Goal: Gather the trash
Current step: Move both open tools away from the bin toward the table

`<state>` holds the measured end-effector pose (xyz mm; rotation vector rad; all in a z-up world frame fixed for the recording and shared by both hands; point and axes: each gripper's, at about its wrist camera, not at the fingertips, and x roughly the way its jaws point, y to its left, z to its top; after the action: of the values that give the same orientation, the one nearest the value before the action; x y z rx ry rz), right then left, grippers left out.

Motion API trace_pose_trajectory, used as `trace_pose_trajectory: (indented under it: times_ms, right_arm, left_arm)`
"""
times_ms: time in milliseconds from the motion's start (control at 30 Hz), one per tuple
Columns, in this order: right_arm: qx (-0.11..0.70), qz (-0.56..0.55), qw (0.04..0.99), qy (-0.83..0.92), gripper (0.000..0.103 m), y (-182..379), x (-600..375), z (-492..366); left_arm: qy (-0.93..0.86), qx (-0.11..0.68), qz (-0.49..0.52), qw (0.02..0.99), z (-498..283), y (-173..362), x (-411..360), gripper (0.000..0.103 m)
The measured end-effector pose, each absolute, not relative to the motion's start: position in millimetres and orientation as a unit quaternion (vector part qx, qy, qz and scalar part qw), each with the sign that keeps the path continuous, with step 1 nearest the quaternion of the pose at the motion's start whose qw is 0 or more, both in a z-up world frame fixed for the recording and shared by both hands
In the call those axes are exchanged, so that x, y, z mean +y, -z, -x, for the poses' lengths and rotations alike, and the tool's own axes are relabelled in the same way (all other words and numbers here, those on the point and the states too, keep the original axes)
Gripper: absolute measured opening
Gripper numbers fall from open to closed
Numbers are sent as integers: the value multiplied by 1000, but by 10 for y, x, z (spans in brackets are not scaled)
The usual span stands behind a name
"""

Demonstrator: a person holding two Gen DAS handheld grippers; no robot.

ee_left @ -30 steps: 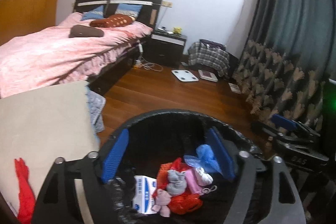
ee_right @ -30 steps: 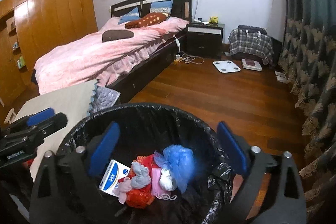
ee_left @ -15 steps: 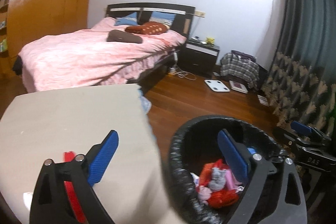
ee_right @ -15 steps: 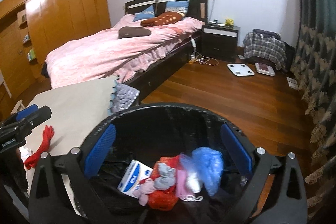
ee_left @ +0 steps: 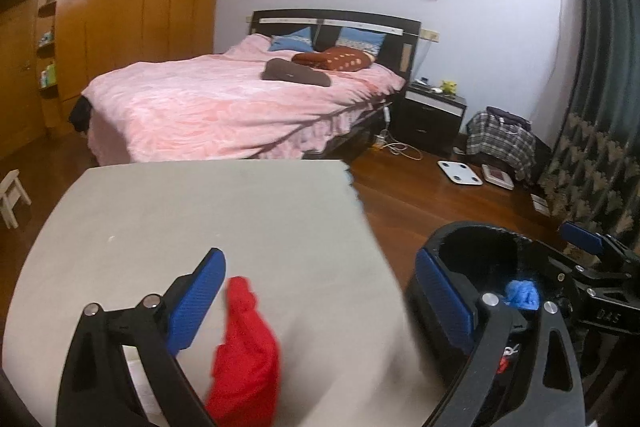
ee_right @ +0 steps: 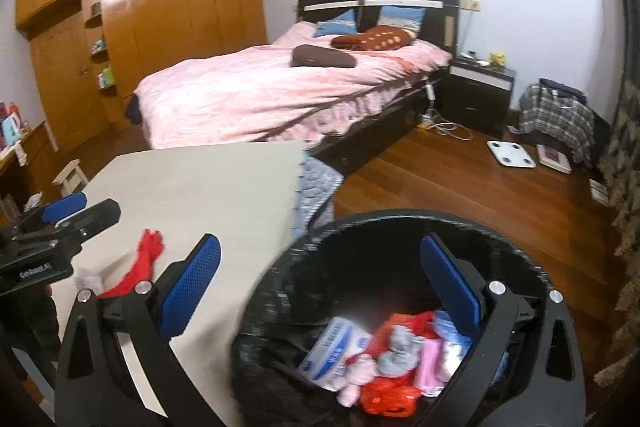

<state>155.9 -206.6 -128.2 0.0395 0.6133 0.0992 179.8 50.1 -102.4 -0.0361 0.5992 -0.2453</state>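
Observation:
A red crumpled bag lies on the beige table, low between the fingers of my left gripper, which is open and not touching it. The same red bag appears in the right wrist view beside a small white scrap. To the table's right stands a black-lined bin holding a white-and-blue box, a red bag, pink and blue scraps. My right gripper hangs open over the bin's near rim with nothing between its fingers.
A bed with a pink cover stands behind the table. Beyond it are a dark nightstand, a white scale on the wood floor and patterned curtains at the right. A small white stool stands at the left.
Both grippers have swung left, from over the bin towards the table. The red bag now lies between the left gripper's fingers. The left jaws stand slightly wider.

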Motion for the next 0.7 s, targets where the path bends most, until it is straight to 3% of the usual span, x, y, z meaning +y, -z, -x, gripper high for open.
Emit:
trace_pose_trajectory:
  times_ms: [700]
  right_arm:
    - [322, 19, 933, -157, 97, 1564, -735, -1847]
  left_arm:
    - [12, 331, 26, 943, -1652, 1410, 1664, 94]
